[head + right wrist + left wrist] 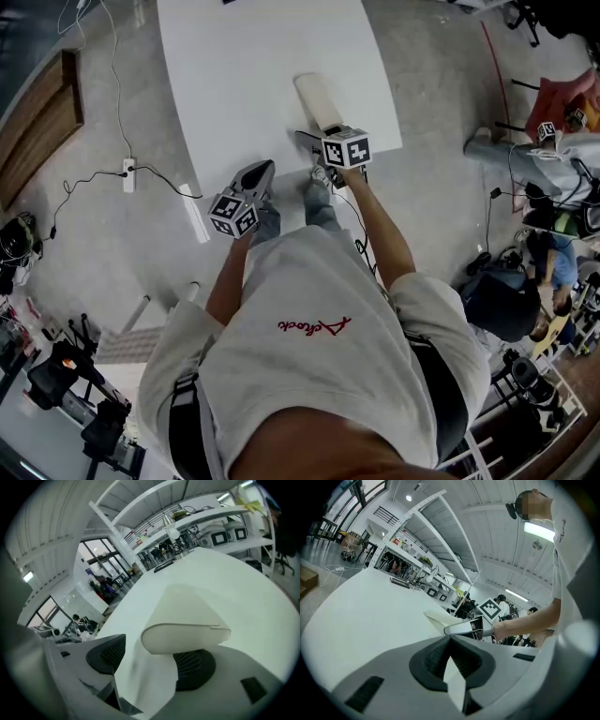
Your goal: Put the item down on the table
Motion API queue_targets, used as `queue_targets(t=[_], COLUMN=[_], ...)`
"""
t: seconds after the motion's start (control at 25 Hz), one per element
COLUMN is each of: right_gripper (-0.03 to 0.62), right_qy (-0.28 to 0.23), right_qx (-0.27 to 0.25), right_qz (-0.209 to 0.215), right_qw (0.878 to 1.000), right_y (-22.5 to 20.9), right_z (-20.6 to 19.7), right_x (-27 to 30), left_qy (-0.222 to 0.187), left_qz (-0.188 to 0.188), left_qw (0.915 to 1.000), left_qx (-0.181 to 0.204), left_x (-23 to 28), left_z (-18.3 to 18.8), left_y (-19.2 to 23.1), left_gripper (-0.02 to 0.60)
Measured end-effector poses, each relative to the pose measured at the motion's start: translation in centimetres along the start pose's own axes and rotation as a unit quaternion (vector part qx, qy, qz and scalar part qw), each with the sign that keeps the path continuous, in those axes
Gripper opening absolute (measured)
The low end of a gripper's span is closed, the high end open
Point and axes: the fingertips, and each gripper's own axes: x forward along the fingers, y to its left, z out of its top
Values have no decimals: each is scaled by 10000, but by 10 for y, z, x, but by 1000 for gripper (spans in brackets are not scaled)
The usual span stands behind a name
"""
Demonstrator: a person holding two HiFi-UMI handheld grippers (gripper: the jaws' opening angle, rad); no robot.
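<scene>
A flat cream item (pixel 319 99) lies on the white table (pixel 244 66) near its front right corner. In the right gripper view, the item's near end (pixel 185 620) sits between the jaws of my right gripper (pixel 150 660), over the right pad (pixel 194 665). The left pad (pixel 105 653) stands clear of it, so the jaws are open. In the head view the right gripper (pixel 314 141) meets the item's near end. My left gripper (pixel 260 173) hovers at the table's front edge, shut and empty. Its own view shows its tips (pixel 450 640) together, with the item (pixel 436 618) ahead.
The table's front edge runs just under both grippers. A power strip (pixel 128 169) with cables lies on the concrete floor to the left, beside a wooden bench (pixel 42 117). People and equipment (pixel 553 169) crowd the right side. Shelving (pixel 197 513) stands beyond the table.
</scene>
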Motion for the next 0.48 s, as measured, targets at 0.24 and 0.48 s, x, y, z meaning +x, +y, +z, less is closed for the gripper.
queue_targets(t=[0.24,0.48], right_gripper=[304,226], right_qy=[120,133], right_qx=[-443,-415], right_qz=[-300,-353], right_qw=[9985,9984], right_y=[-6,-10], right_z=[-9,-14], right_x=[-9,-7], left_qy=[26,-27], left_qz=[-59,-102], left_qw=[10000,9999], left_qx=[-29,-28], left_x=[4,6], left_z=[-4,2], left_y=[-9,-2], left_gripper=[15,15])
